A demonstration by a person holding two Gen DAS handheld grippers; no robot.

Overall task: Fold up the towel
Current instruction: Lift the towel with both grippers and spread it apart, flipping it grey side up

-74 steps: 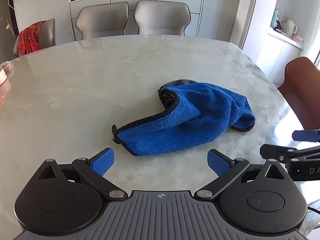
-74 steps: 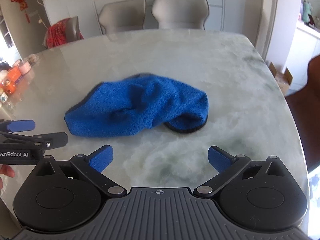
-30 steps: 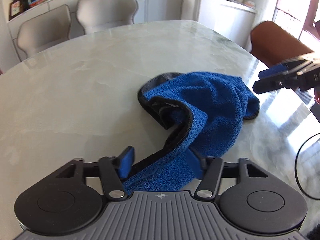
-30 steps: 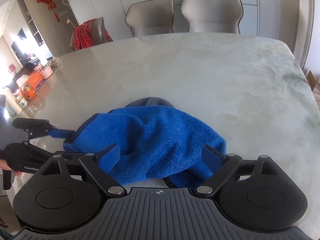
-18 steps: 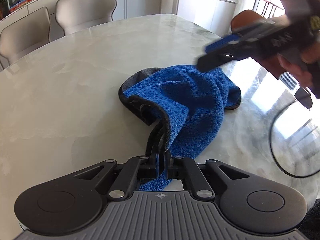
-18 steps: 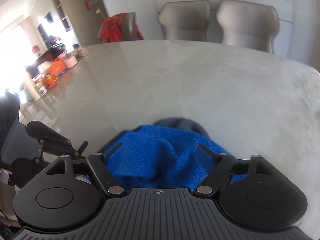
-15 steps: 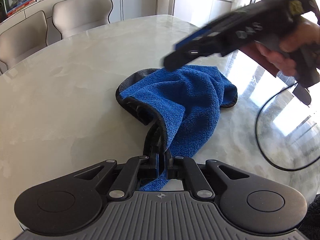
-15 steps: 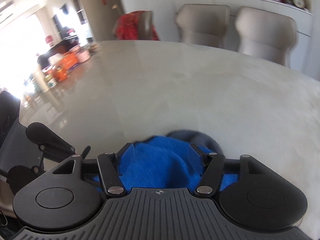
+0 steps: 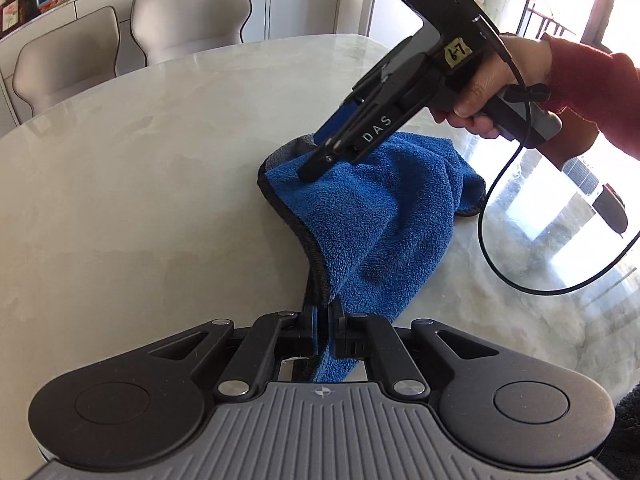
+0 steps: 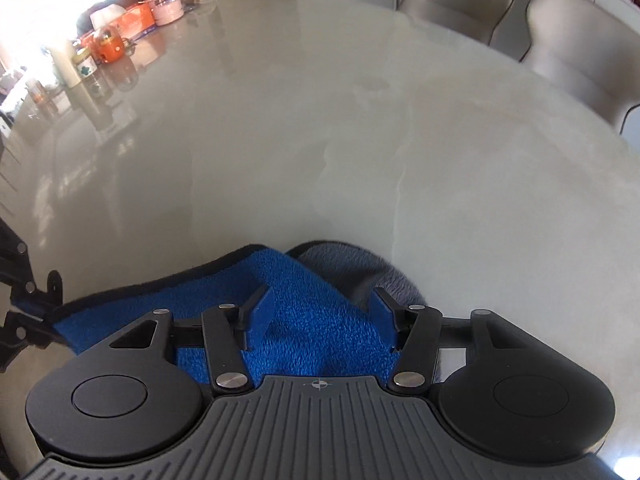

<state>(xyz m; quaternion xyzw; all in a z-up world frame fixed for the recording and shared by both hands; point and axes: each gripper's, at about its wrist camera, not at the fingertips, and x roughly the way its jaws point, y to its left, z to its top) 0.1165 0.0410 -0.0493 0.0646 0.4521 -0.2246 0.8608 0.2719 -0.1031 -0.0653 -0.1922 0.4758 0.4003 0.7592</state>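
A crumpled blue towel (image 9: 384, 216) with a dark hem and grey back lies on the marble table (image 9: 140, 168). My left gripper (image 9: 322, 316) is shut on the towel's near hem and lifts that corner. My right gripper (image 9: 316, 168) reaches down onto the towel's far fold in the left wrist view. In the right wrist view the right gripper (image 10: 320, 308) is open, its blue pads straddling a raised blue fold (image 10: 316, 320) next to the grey underside (image 10: 360, 268). The left gripper's fingers (image 10: 24, 308) show at the left edge, holding the hem.
Two grey chairs (image 9: 120, 40) stand at the far side of the table. Jars and containers (image 10: 116, 40) crowd the table's far left corner. A black cable (image 9: 500, 248) hangs from the right gripper over the table's right side.
My left gripper shut on the towel's near hem and raised it. My right gripper swung over the towel and came down on its far fold, with its jaws narrowing.
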